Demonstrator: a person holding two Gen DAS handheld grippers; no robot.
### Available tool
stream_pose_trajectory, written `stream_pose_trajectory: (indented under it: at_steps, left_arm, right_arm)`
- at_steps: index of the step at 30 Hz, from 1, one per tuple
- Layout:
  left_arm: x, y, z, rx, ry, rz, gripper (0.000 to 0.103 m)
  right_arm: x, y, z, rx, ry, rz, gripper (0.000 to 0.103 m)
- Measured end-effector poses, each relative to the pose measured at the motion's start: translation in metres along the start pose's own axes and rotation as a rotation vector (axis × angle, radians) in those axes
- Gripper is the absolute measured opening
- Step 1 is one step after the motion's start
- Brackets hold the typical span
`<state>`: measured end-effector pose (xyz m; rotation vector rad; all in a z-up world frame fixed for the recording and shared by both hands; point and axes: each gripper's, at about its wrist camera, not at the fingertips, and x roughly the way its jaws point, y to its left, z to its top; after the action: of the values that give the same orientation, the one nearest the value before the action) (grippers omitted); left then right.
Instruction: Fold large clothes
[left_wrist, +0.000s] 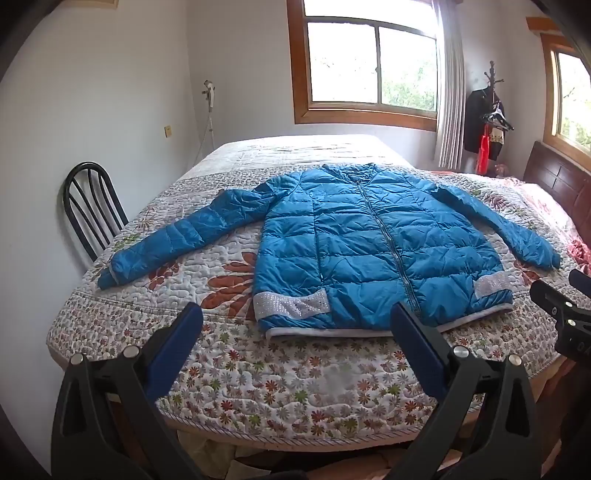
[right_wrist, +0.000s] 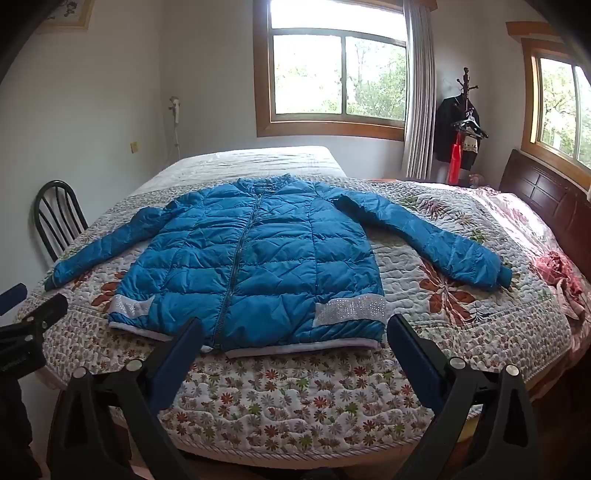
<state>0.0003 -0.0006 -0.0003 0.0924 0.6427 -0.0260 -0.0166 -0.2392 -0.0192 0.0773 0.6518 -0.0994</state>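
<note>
On the bed: one blue puffer jacket (left_wrist: 369, 243) (right_wrist: 258, 258) lies flat on the floral quilt (left_wrist: 295, 384) (right_wrist: 295, 398), front up, zipped, hem toward the cameras, collar toward the far wall.
Sleeves: two, both spread outward and angled toward the near edge; the left sleeve (left_wrist: 173, 243) ends close to the quilt's edge by the chair, the right sleeve (right_wrist: 432, 236) points toward the headboard side.
Silver bands: two sparkly strips, one at each lower front corner of the jacket.
Left gripper (left_wrist: 295, 325): jaws spread wide, holding nothing, hovering off the near edge, short of the hem.
Right gripper (right_wrist: 295, 332): jaws likewise spread wide and empty, just short of the hem.
Chairs: one black metal chair (left_wrist: 92, 206) at the bed's left side.
Windows: two, wood-framed; a grey curtain (right_wrist: 417, 96) hangs beside the nearer one.
Coat stand (right_wrist: 465, 110): one, in the corner, hung with dark clothes and something red.
Headboard (right_wrist: 546, 192): one, dark wood, with a pink crumpled cloth (right_wrist: 561, 273) lying on the quilt near it.
</note>
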Motion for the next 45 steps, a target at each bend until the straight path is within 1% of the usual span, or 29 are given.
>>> stream_pose_trajectory:
  at_steps: [12,13,45]
  left_arm:
    - [-0.003,-0.007,0.002,-0.007,-0.017,-0.019,0.1]
    - [0.0,0.002,-0.001,-0.012,-0.005,0.001,0.1]
    - [0.001,0.004,0.0,-0.012,-0.006,0.006,0.1]
  right_arm:
    - [0.0,-0.002,-0.001,0.004,-0.016,0.0,0.099]
    - [0.0,-0.001,-0.001,0.002,-0.017,0.001,0.099]
    - [0.0,0.001,-0.002,0.003,-0.019,-0.002,0.099]
